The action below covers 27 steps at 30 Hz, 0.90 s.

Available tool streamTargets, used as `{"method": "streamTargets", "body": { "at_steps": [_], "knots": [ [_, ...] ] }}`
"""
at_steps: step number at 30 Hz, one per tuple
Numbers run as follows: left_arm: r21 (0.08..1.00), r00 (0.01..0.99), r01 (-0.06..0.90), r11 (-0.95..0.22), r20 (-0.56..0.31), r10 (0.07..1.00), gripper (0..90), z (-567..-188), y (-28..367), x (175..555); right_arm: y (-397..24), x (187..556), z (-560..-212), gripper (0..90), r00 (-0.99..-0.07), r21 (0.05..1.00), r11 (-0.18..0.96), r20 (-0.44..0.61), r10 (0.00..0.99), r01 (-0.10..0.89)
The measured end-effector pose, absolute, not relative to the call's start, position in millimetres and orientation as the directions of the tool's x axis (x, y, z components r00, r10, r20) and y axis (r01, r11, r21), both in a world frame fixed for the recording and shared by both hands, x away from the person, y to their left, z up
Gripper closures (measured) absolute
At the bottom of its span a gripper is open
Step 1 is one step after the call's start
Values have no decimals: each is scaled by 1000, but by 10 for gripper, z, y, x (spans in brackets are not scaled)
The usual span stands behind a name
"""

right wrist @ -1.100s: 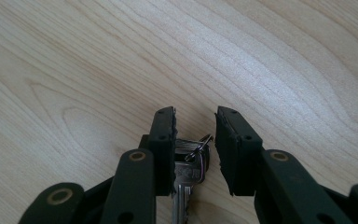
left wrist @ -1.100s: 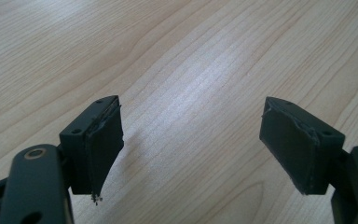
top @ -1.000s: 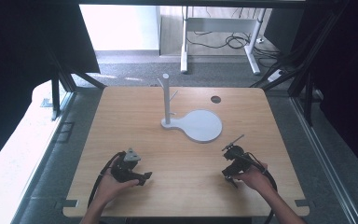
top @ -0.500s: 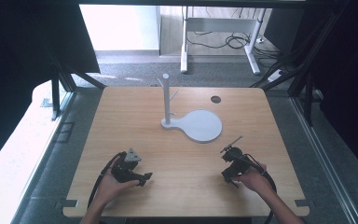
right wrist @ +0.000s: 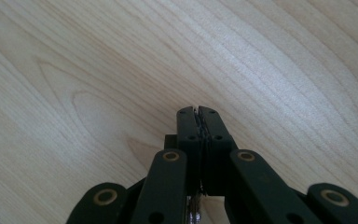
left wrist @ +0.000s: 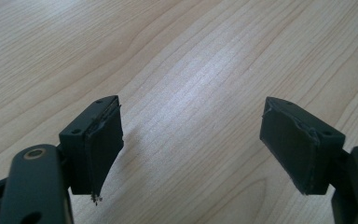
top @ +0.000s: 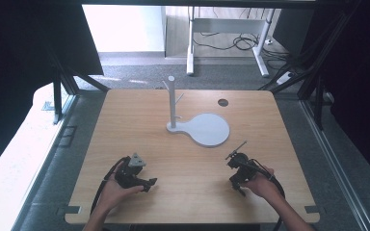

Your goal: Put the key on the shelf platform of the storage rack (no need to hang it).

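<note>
Two grippers rest low over a pale wooden bench (top: 139, 125), each held in one of the person's hands. Largest thing on the bench is a white stand (top: 203, 129): a flat, rounded base plate with an upright post (top: 171, 101) rising from its left end, two short pegs branching off the post near the top. A small dark round hole (top: 223, 102) sits in the bench top beyond the stand and a little to its right. Past the far edge of the bench, beyond the stand, lie grey floor, the legs of a white frame (top: 191, 48) and a tangle of cables (top: 241, 42).

The left gripper (top: 136, 173) lies near the front edge, well apart from the stand and to its left, with a grey three-cornered plate on top. In the left gripper view its jaws stand wide apart (left wrist: 191, 149), with bare wood grain between them and nothing held. The right gripper (top: 237, 166) sits nearer the stand, in front of the base plate's right side but not touching it. In the right gripper view its jaws are pressed together (right wrist: 198, 114) with nothing between them, bare bench ahead. Nothing lies on the open wood between either gripper and the stand.
</note>
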<state>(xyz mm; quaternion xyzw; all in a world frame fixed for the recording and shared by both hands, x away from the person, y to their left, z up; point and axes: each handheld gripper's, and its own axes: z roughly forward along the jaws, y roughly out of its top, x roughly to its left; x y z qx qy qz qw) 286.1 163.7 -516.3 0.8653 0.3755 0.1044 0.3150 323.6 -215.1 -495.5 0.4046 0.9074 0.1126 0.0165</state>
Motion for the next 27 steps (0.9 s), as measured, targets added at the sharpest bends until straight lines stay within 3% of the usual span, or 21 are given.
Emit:
{"method": "streamTargets", "body": {
  "at_steps": [12,27],
  "knots": [
    [623,696,584,-520,-55,716,215,-5164,1640,2861,-2142,3201,-4896,894,-700,197,678,70,711,708],
    [624,695,584,-520,-53,717,215,-5164,1639,2863,-2331,3211,-4548,896,-684,284,647,46,728,707]
  ]
}}
